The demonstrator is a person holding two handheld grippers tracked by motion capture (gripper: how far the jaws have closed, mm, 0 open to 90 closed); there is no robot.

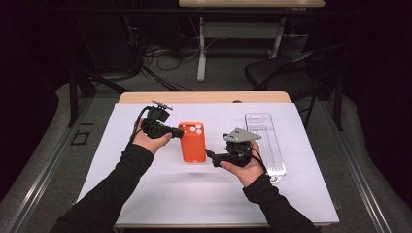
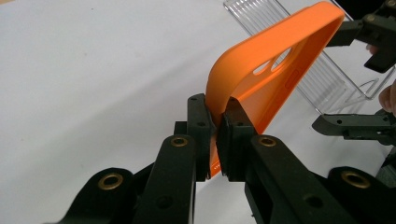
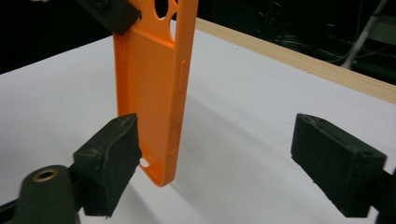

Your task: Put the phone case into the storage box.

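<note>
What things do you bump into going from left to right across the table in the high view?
Left gripper, shut on the orange silicone phone case → open right gripper → clear ribbed plastic package.

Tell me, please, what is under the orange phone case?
Under the orange phone case, held up by the left gripper, the white table cover and the case's shadow show; nothing else lies there.

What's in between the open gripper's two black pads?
In the right gripper view, the bottom end of the orange silicone phone case hangs between them, close by one pad; the rest of the gap shows bare white table.
</note>
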